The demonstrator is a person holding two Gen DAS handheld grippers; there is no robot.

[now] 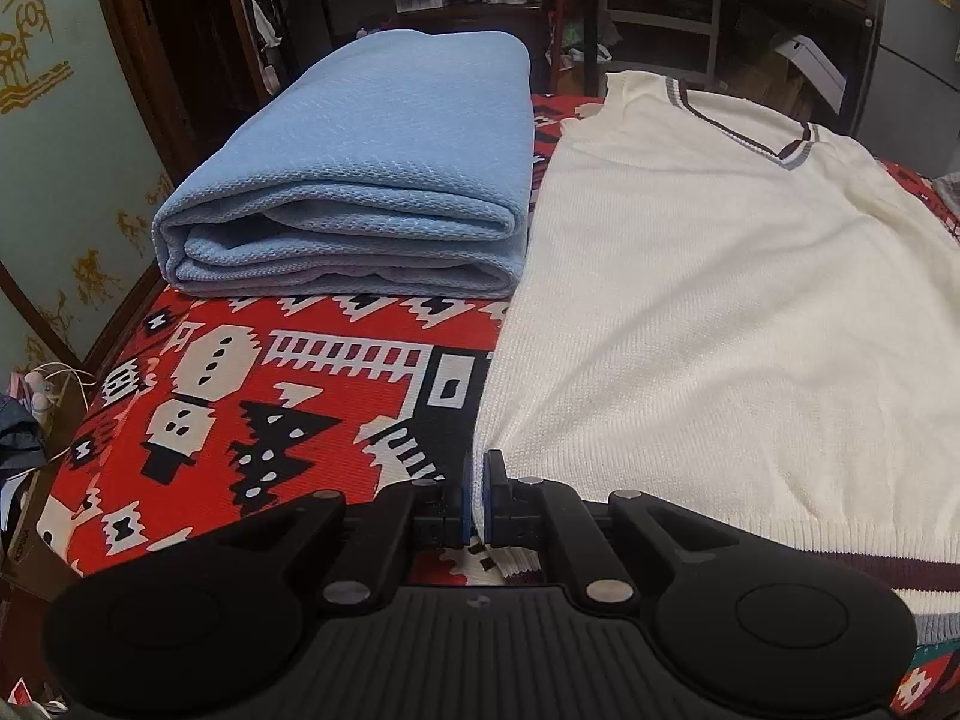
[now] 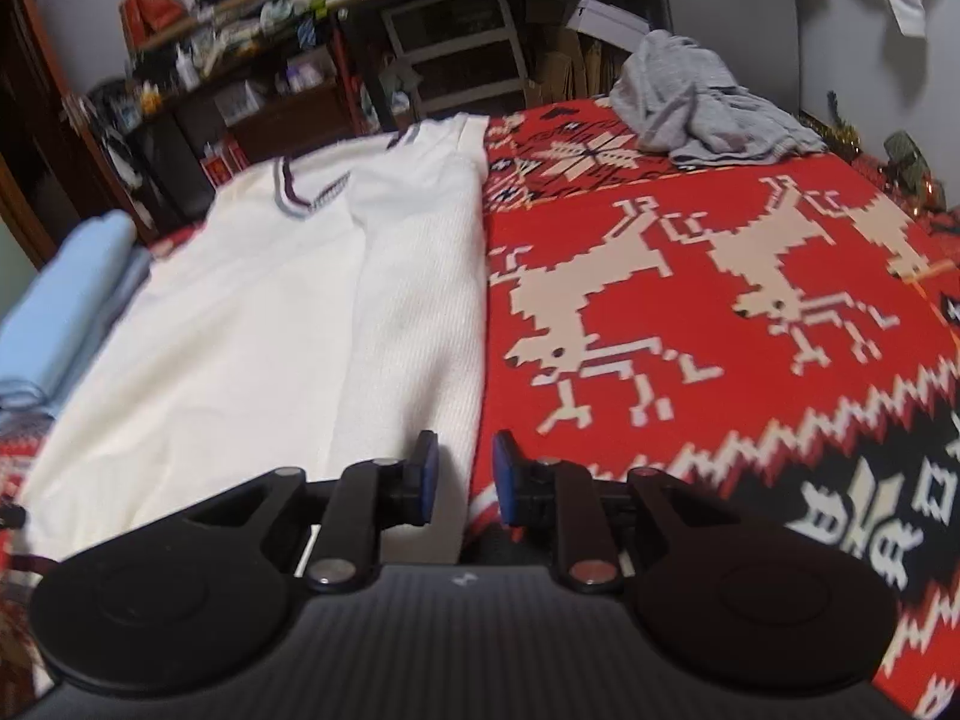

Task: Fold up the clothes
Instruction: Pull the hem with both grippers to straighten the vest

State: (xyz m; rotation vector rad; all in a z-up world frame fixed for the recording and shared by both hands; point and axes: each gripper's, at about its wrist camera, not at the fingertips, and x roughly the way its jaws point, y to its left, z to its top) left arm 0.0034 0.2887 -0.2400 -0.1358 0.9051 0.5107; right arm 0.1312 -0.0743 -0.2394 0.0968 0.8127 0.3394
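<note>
A cream knit V-neck sweater (image 1: 708, 276) with a grey and maroon striped collar lies flat on the red patterned blanket (image 1: 252, 396). My left gripper (image 1: 478, 495) is shut on the sweater's lower left edge near the hem. In the right wrist view the same sweater (image 2: 270, 324) shows its right side folded inward, with a straight edge against the blanket (image 2: 690, 312). My right gripper (image 2: 465, 480) stands open at that lower right edge, one finger over the knit and one over the blanket, nothing clamped between them.
A folded light blue knit (image 1: 360, 180) rests on the blanket left of the sweater. A crumpled grey garment (image 2: 702, 108) lies at the far right corner. Dark shelves and a white drawer frame (image 2: 456, 42) stand behind the bed.
</note>
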